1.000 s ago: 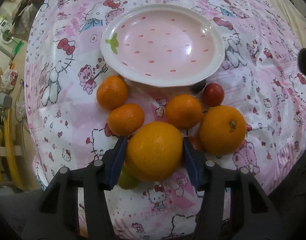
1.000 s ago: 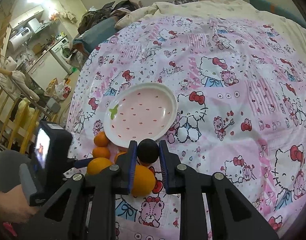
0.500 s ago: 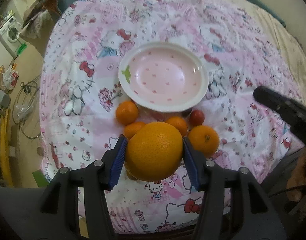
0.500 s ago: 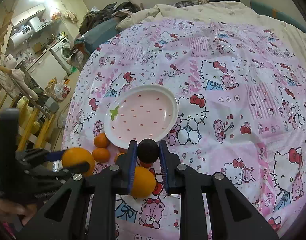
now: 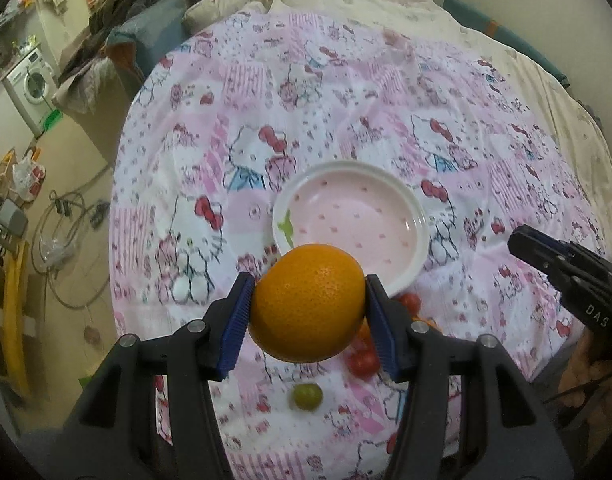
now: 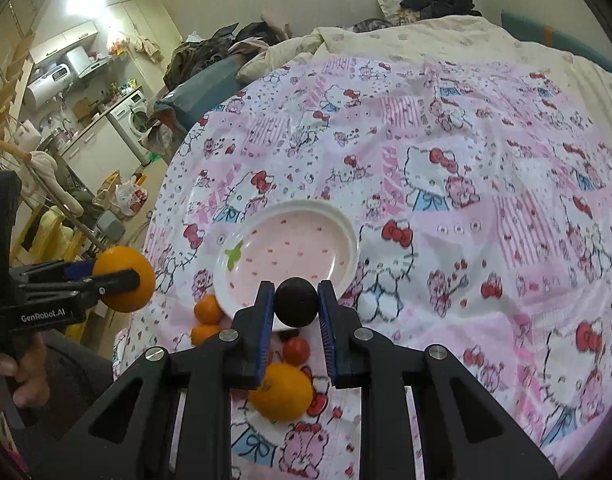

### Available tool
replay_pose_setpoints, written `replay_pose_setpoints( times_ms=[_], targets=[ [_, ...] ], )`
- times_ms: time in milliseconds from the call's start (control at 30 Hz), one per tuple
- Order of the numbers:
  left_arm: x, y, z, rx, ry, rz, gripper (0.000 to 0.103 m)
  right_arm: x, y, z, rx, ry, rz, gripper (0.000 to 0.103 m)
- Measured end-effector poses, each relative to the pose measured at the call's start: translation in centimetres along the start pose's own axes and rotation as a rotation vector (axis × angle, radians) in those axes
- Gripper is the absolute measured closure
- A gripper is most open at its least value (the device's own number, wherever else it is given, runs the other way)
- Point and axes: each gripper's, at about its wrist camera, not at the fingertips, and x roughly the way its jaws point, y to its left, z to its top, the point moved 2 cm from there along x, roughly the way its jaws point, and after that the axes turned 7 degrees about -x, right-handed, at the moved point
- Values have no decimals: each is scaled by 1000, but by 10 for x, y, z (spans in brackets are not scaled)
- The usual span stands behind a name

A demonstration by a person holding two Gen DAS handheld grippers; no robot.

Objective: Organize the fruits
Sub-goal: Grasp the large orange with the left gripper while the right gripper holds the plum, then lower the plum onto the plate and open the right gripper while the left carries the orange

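Left wrist view: large orange [image 5: 307, 302] clamped between the left gripper [image 5: 309, 308] pads, held above the bedsheet [image 5: 345, 92], near the pink plate [image 5: 351, 224]. Right gripper [image 6: 296, 300] pinches a dark round fruit [image 6: 296, 301] over the plate's rim; tangerines [image 6: 207, 309], a tomato [image 6: 296, 351] and another orange [image 6: 282, 392] lie below.

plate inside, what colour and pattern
Pale pink with small red flecks inside the plate, plus a green leaf mark; clearest in the right wrist view.

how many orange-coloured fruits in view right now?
4. One big orange is clamped in the left gripper. One big orange lies on the bedspread near the right gripper. Two small ones sit left of the plate. Others may be hidden.
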Motion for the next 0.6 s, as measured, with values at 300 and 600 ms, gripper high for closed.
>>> replay_pose_setpoints(
  times_ms=[300,600],
  targets=[
    [35,-3,34,23,13,12,52,44,-20,31,-8,40,-13,80],
    [82,1,53,16,41,-1,52,110,-32,45,-50,132,7,80]
  ],
)
